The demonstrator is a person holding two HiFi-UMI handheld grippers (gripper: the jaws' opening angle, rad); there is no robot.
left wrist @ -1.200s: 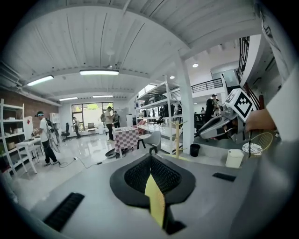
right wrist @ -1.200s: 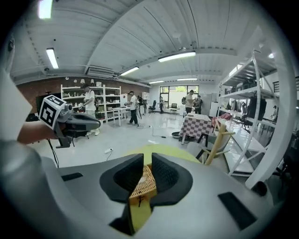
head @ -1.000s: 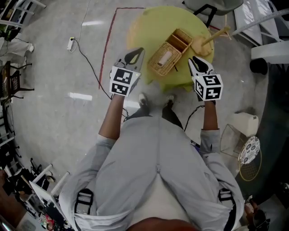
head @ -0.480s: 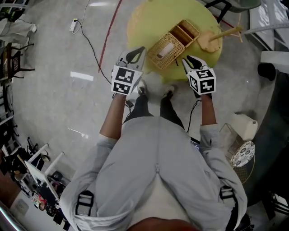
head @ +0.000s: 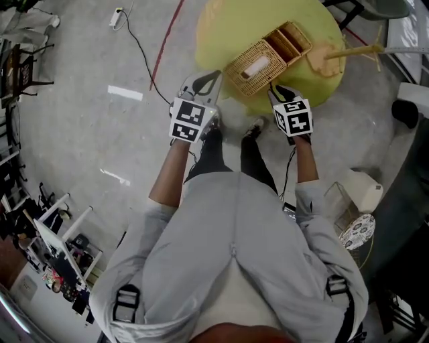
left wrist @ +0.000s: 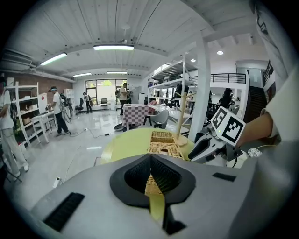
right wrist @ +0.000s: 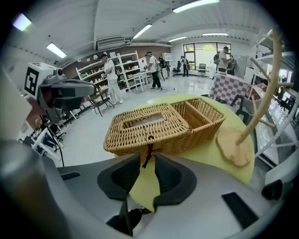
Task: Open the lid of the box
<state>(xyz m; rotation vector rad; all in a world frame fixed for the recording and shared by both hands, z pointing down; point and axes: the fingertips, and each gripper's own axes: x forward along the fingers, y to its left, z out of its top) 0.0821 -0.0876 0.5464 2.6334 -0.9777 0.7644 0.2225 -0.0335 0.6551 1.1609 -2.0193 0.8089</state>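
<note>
A wicker box lies on the round yellow table, its woven lid with a rectangular slot down flat, and an open compartment at its far end. In the right gripper view the box fills the middle, and a dark latch loop hangs at its front edge. My right gripper is open a narrow gap just before that loop, and it sits at the box's near corner. My left gripper is shut and empty, left of the box, short of the table's edge.
A wooden stand with a slanted pole rests on the table beside the box. On the floor are a cable with a power strip, a red tape line, and a white bin at the right. People stand far off in the hall.
Both grippers have come closer to the table. The right one has moved in to the box's near corner; the left one has kept its place beside the table's edge.
</note>
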